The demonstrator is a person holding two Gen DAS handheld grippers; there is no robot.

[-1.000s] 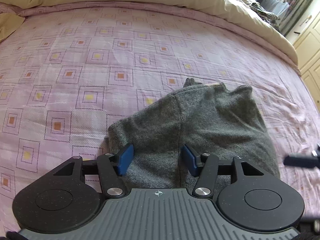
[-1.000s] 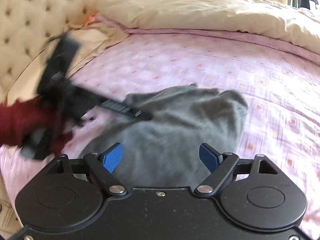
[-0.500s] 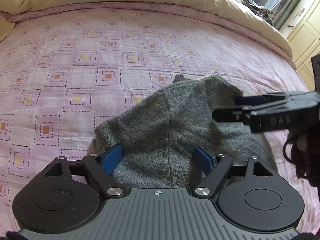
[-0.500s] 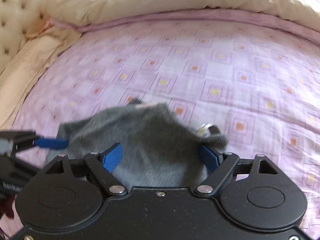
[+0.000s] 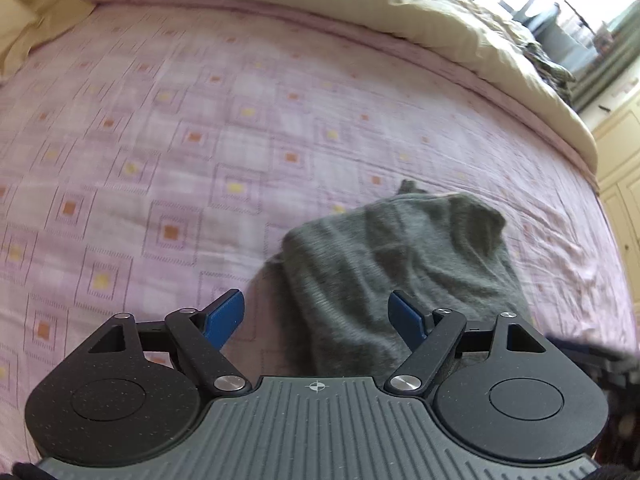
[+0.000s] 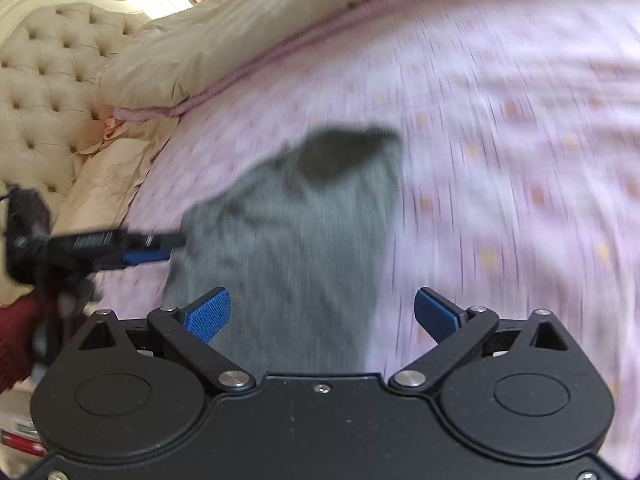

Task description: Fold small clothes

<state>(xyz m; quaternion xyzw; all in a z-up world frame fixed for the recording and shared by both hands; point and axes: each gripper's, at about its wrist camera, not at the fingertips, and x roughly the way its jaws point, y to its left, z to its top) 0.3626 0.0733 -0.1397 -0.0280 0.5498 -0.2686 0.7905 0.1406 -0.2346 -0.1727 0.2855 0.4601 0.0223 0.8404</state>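
Left wrist view: I see my left gripper [image 5: 316, 312] w/ jaws spread wide, blue pads [image 5: 222, 314] gripping nothing. The grey knit garment [image 5: 400, 268] lies bunched on the pink patterned bedsheet [image 5: 160, 140], right of centre; its near edge runs under the gap between the pads, closer to the right pad. Cream duvet [image 5: 360, 4] heaped along the far side of the bed. Cupboard doors [image 5: 624, 168] at far right.

Right wrist view, heavily blurred: right gripper [image 6: 322, 314] also spread, nothing between the pads. Garment [image 6: 288, 232] sits ahead, its near part by the left pad. At left I see the other gripper [image 6: 148, 250] side-on, tips at the garment's left edge; can't tell if touching. Dark red sleeve [image 6: 18, 340] behind it. Tufted headboard [image 6: 44, 80] at upper left.
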